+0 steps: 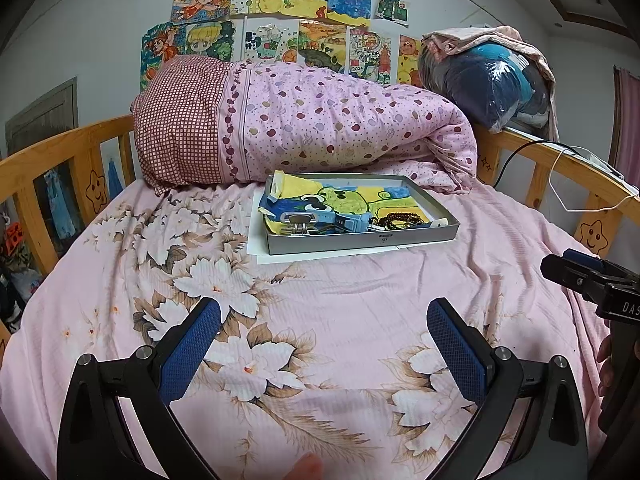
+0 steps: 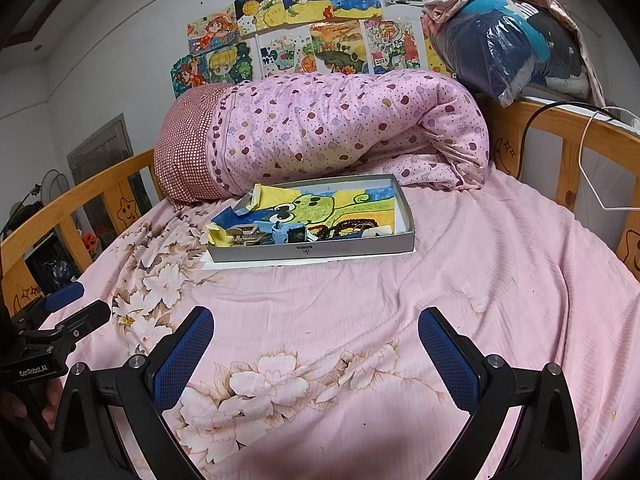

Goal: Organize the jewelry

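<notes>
Both claws, left and right, hover spread apart and empty over the flowered bedsheet, probably ready to reach. Farther off, the grey tray holds the bead bracelet and watch (jumbled at its near edge), in front of the rolled quilt.

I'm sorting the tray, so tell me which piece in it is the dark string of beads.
The brown beaded bracelet lies at the tray's front right, loose round beads, unlike the metal hair clip and blue watch to its left.
</notes>
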`<state>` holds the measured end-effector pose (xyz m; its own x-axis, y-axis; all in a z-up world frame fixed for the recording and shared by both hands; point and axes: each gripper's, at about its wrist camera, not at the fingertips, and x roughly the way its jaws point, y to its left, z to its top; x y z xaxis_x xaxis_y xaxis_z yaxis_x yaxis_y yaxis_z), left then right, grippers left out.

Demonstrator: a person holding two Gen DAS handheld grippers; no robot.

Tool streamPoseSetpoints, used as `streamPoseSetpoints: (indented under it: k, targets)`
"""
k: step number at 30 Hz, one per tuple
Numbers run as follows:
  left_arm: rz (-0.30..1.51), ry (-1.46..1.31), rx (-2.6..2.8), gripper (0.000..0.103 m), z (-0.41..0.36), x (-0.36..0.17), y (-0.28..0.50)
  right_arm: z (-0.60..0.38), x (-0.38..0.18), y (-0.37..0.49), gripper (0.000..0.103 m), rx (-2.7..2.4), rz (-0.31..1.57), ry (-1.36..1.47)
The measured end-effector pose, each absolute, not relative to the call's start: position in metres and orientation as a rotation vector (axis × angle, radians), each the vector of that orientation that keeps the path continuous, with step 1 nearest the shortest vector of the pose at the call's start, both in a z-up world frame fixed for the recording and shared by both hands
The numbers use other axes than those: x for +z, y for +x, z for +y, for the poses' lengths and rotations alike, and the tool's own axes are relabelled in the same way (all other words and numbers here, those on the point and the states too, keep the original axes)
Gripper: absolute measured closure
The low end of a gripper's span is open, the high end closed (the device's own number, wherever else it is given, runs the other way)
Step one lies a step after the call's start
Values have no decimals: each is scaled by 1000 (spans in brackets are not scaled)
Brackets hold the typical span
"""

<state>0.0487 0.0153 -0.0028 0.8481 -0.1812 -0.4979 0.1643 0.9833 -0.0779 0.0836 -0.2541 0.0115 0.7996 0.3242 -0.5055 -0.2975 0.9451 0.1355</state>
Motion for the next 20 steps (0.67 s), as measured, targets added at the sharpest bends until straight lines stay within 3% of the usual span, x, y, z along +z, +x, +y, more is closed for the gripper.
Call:
streamPoseSetpoints:
  k: [20]
  targets:
    - [541, 7, -206, 2, 12, -7, 49, -255, 11, 84, 0, 330, 559, 52]
